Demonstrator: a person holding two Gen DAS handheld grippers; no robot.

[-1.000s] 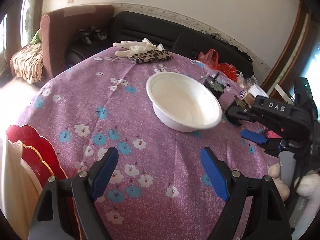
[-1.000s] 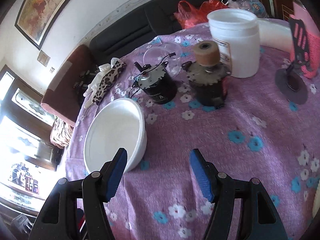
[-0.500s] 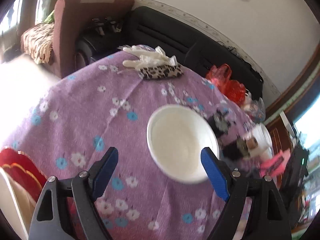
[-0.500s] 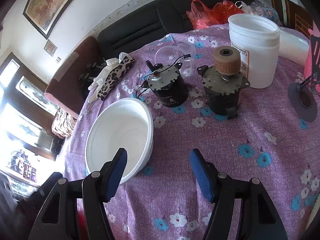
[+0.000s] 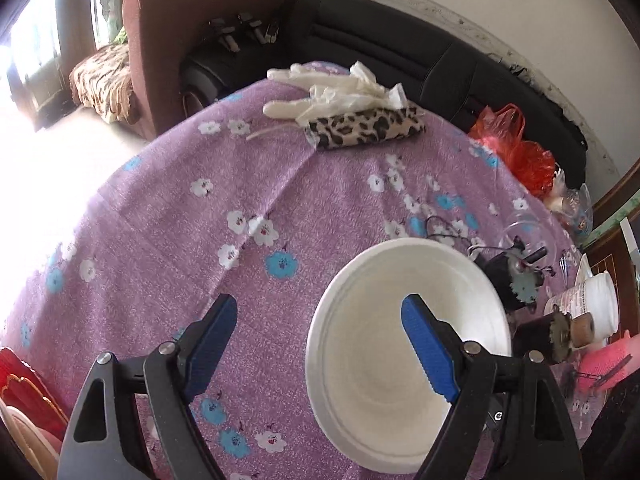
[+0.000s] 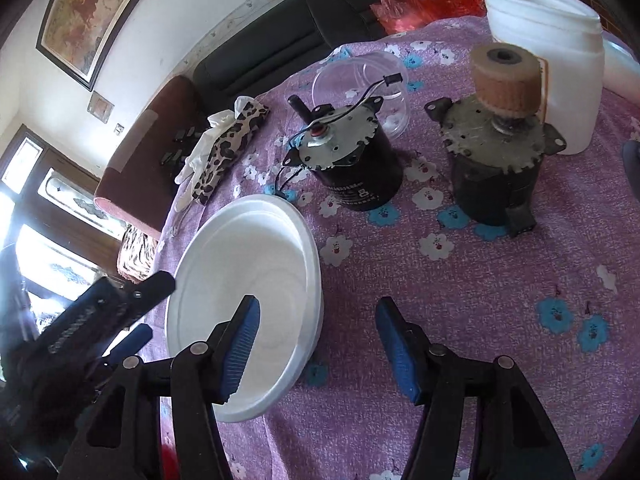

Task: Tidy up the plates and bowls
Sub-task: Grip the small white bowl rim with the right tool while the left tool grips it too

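Left gripper (image 5: 318, 328) now over bowl (image 5: 384, 360), closer than before; jaws wide apart, holding nothing. Right gripper (image 6: 316, 340) jaws also wide, empty, straddling bowl's rim. Bowl mid-counter (image 5: 200, 240). Motor (image 6: 352, 168) label unreadable.

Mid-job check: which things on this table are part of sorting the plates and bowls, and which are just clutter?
Part of the job:
white bowl
red plate at the table edge
left gripper and right gripper, both open

Just lying about:
two black motors
white tub
clear plastic cup
leopard-print pouch
white gloves
red plastic bag
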